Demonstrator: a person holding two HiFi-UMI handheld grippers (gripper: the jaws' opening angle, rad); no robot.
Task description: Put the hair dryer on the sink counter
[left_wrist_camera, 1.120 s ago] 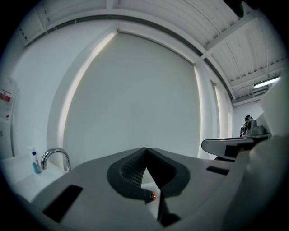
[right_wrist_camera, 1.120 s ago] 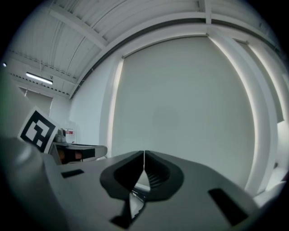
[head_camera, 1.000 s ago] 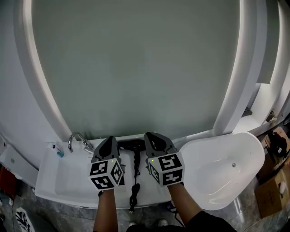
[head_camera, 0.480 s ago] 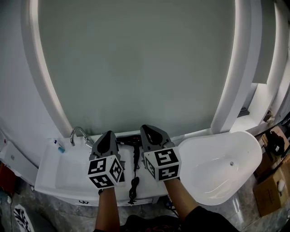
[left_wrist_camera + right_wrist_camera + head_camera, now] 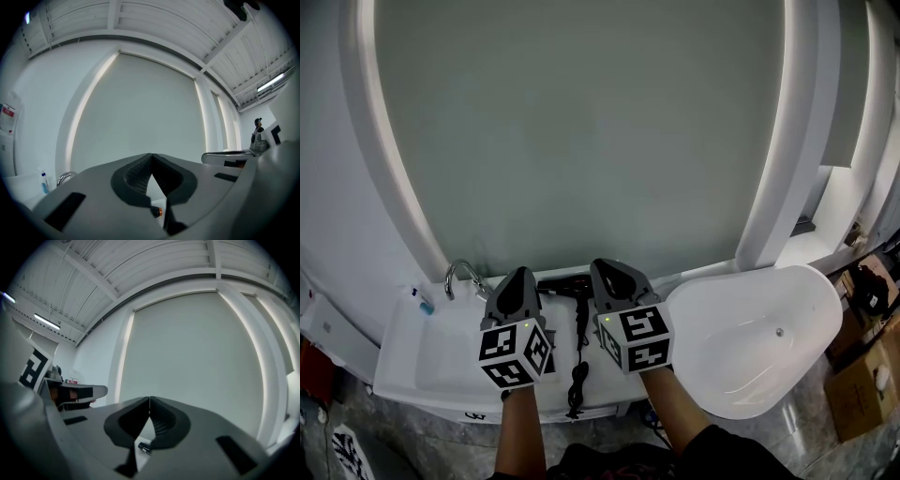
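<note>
White sink counter (image 5: 431, 361), head view: hair dryer (image 5: 567, 287) is lying between left gripper (image 5: 517, 279) and right gripper (image 5: 602, 270), cord (image 5: 577, 375) trailing off the front. Left gripper view: jaws are pressing together, empty. Right gripper view: likewise. Probably rigid, smooth, lightish; handle suits gripping.

Hair dryer (image 5: 565, 287): black, with a black cord (image 5: 577, 377). Counter (image 5: 403, 366): white. Faucet (image 5: 461, 277), left of the hair dryer: chrome. Bathtub (image 5: 750, 342), right of the hair dryer: glossy white. Wall panel (image 5: 581, 122): pale grey-green. Left gripper (image 5: 521, 274) and right gripper (image 5: 602, 265): grey bodies, dark grey ribbed fingers (image 5: 133, 180), white cubes (image 5: 514, 354) bearing black square markers. Cardboard box (image 5: 862, 398): brown.
</note>
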